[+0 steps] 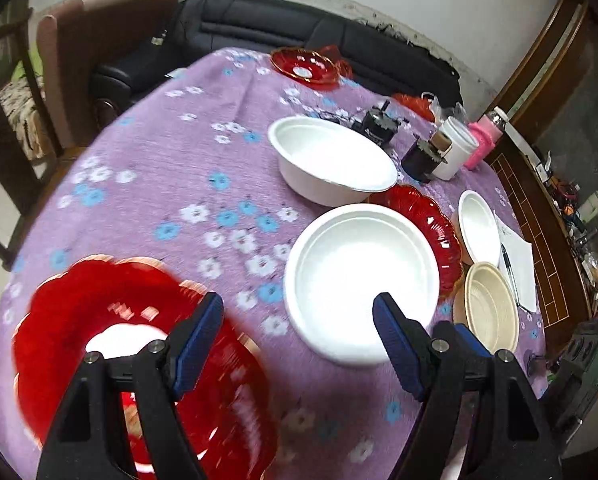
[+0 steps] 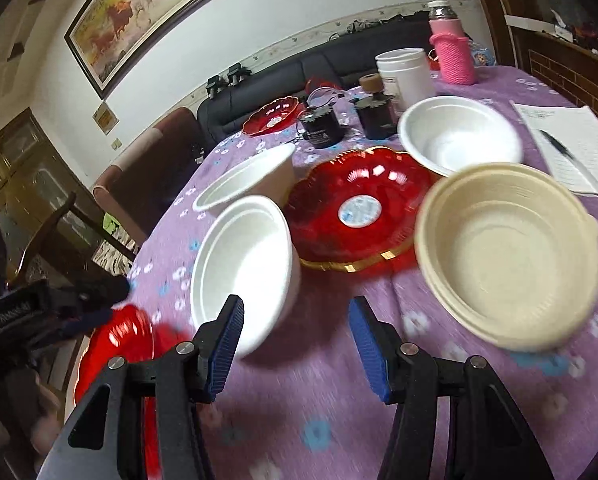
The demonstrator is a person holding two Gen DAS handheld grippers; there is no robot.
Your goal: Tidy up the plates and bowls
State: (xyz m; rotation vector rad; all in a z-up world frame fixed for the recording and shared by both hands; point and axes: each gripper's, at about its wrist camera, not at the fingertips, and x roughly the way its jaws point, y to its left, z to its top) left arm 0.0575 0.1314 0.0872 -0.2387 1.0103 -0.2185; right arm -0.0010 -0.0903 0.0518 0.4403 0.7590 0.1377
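Two grippers hang over a round tabletop [image 1: 147, 152] with a purple flowery cloth, and both are wide open with nothing held.

In the left wrist view, the left gripper [image 1: 298, 336] sits at the bottom middle of the frame. Its blue fingers [image 1: 197, 340] stand far apart. A shiny red glass plate with a wavy gold edge [image 1: 99, 320] lies at the lower left, partly under the left finger. A round white foam bowl [image 1: 361, 280] sits just right of the middle, between the fingers and a bit beyond them. A second white foam bowl [image 1: 331, 160] sits above it. A second red glass plate [image 1: 427, 220] peeks out between these two bowls. A small white bowl [image 1: 479, 228] and a cream plastic bowl [image 1: 491, 308] sit at the right side. A third red plate [image 1: 303, 64] lies far away at the top.

In the right wrist view, the right gripper [image 2: 295, 344] is at the bottom middle, over bare cloth. The cream bowl fills the right side, blurry. A white paper sheet with a pen [image 2: 571, 148] lies at the upper right. A pink knitted bottle [image 2: 453, 52] and a white tub [image 2: 405, 72] stand at the top.
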